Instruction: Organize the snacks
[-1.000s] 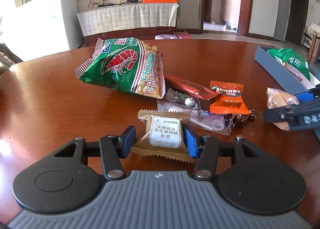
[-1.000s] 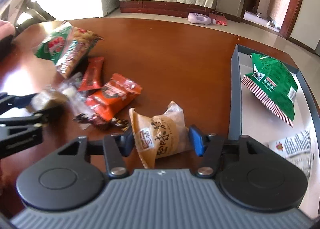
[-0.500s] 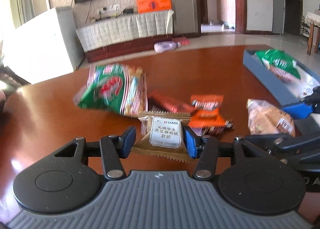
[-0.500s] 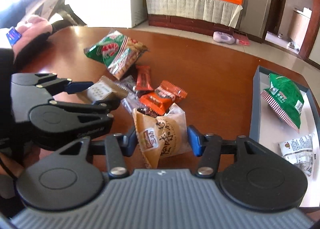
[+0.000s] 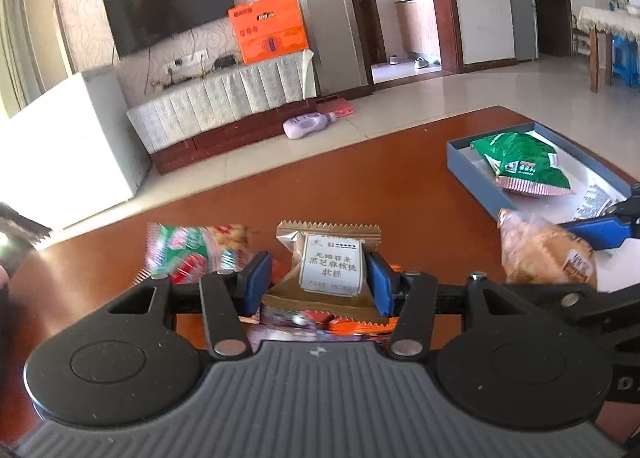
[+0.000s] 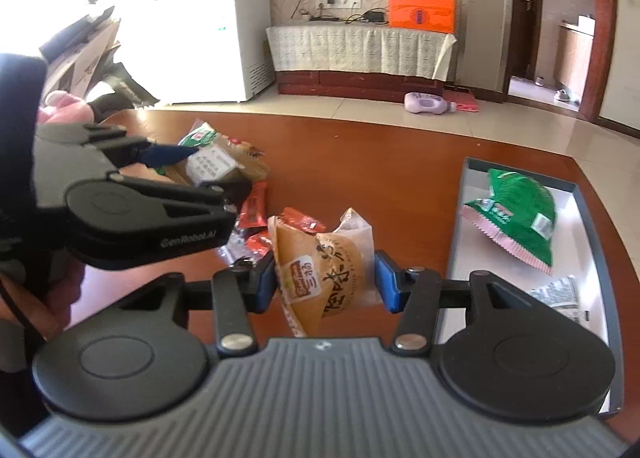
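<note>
Up front in the left wrist view, the left gripper (image 5: 318, 282) is clamped on one brown walnut-cake packet (image 5: 329, 272) with a white label, its two blue pads pressing the packet's sides and holding it clear of the wooden table (image 5: 360, 173). Behind the left pad lies one green-and-red prawn cracker bag (image 5: 192, 250), blurred. Beneath the held packet a few red and orange wrappers (image 5: 320, 318) show, too blurred to count. Toward the table's right edge sits one blue-grey tray (image 5: 472, 169) holding one green snack bag (image 5: 524, 165) and one white printed packet (image 5: 596, 201). Near the tray's nearer end, the right gripper's blue finger (image 5: 596, 232) shows beside one golden pastry packet (image 5: 544, 258).

Seen from the right wrist, the right gripper (image 6: 325, 278) is closed on that same pastry packet (image 6: 324, 264), both blue pads against its sides, above the table (image 6: 380, 177). To the left, the left gripper (image 6: 208, 177) holds the walnut-cake packet (image 6: 210, 167) over the pile, where the prawn cracker bag (image 6: 200, 137) and several red and orange wrappers (image 6: 260, 225) lie. The tray (image 6: 456, 250) sits along the table's right edge with the one green snack bag (image 6: 516, 217) at its far end and the one white printed packet (image 6: 560, 294) nearer.
</note>
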{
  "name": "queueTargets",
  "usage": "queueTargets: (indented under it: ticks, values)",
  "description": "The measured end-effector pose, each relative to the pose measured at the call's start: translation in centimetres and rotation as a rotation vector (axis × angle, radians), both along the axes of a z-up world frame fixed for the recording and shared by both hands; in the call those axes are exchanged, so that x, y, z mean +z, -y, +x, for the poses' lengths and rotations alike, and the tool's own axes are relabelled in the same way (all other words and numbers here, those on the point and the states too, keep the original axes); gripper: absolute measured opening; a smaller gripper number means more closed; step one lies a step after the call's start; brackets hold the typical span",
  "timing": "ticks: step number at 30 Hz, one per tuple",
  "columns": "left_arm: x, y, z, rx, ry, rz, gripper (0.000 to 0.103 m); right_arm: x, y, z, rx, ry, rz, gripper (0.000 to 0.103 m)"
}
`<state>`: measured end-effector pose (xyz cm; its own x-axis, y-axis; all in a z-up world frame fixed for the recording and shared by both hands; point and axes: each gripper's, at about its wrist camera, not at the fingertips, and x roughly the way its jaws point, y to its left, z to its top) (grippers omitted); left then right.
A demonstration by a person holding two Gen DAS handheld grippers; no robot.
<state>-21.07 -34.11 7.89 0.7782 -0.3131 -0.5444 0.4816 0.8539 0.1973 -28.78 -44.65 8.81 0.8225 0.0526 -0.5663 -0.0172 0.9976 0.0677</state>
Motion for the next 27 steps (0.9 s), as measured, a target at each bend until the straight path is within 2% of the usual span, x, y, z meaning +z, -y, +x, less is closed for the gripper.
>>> queueTargets:
  ticks: [3, 15, 27]
  values:
    - [-0.7, 1.1, 0.5, 0.003, -0.036, -0.017, 0.058, 0.0, 1.0, -0.3, -0.021, 0.002, 0.006, 0.053]
    - [-0.7, 4.1, 1.2, -0.027, -0.06, -0.086, 0.058, 0.3, 3.1, -1.2, -0.067, 0.024, 0.011, 0.053]
    - [-0.6, 4.9, 1.8, -0.032, -0.058, -0.089, 0.059, 0.3, 3.6, -1.4, -0.071, 0.026, 0.014, 0.053]
